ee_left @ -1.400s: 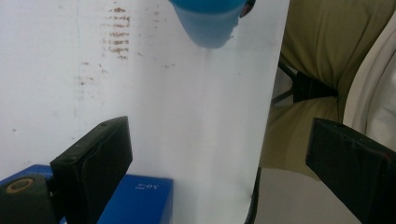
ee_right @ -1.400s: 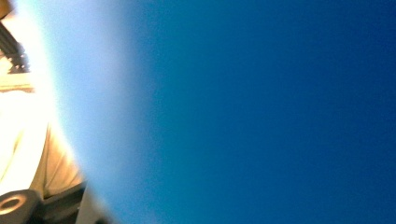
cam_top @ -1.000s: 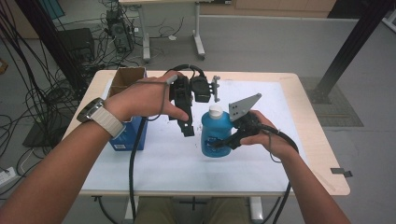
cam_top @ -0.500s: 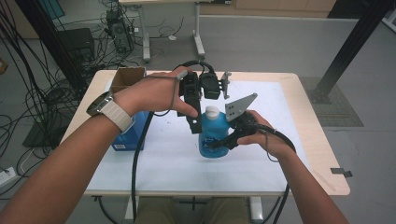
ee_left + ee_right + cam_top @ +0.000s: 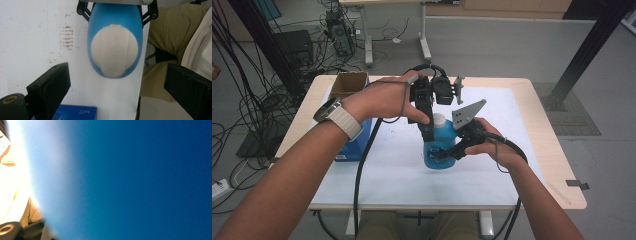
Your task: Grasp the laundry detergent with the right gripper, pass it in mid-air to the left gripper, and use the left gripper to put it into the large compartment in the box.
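Note:
A blue bottle point(image 5: 438, 152) with a white cap point(image 5: 440, 120) stands upright on the white mat point(image 5: 387, 170). My right gripper point(image 5: 446, 151) is shut on its body from the right. In the right gripper view the bottle's blue wall point(image 5: 137, 180) is pressed up close. My left gripper point(image 5: 428, 129) hangs pointing down over the bottle's left shoulder. In the left gripper view the white cap point(image 5: 114, 53) lies ahead between its black jaws, and the left gripper point(image 5: 117, 72) is open and touches nothing. The right gripper's fingertips point(image 5: 80, 11) hug the bottle's sides.
A blue carton point(image 5: 358, 142) stands at the mat's left, with an open cardboard box point(image 5: 348, 84) behind it. The carton's top point(image 5: 75, 113) shows beneath my left gripper. The person's lap is beyond the table's near edge point(image 5: 442, 206).
My left gripper has moved right from the blue carton's side to above the bottle. The right gripper and the bottle have stayed put.

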A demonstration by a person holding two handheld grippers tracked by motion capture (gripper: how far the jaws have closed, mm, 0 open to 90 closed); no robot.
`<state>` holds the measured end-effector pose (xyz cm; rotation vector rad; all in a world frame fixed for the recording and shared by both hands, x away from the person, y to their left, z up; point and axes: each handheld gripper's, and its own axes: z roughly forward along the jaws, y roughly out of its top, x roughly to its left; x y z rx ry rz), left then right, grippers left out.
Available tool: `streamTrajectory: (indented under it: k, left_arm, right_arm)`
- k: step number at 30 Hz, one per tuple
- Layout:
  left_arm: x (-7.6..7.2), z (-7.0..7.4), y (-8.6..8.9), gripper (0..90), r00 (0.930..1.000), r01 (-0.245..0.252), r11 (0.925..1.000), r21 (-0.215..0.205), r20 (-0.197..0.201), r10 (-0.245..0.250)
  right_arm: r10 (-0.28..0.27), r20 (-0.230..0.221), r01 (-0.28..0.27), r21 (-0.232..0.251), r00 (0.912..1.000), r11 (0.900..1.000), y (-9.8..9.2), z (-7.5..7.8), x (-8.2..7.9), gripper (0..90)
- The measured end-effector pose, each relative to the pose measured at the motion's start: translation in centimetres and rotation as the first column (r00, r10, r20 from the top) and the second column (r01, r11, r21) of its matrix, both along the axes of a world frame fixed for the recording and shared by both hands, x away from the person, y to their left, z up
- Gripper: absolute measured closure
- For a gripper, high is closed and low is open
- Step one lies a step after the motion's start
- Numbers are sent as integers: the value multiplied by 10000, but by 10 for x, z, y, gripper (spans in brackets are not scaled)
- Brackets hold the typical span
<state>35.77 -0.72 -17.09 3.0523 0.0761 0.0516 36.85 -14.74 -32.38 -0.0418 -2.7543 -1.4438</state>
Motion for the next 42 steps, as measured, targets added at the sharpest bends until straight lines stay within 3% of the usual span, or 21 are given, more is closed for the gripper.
streamTrajectory:
  k: [18,42]
  left_arm:
    - [4,-9,-6,76,10000,-39,9998,-207,-68,37]
    - [1,-12,-10,83,10000,-16,9999,-115,-72,16]
  right_arm:
    - [148,-66,-148,-5,9999,9999,3,0,-1,432]
    - [121,-124,-122,-36,9998,9999,3,-2,0,432]
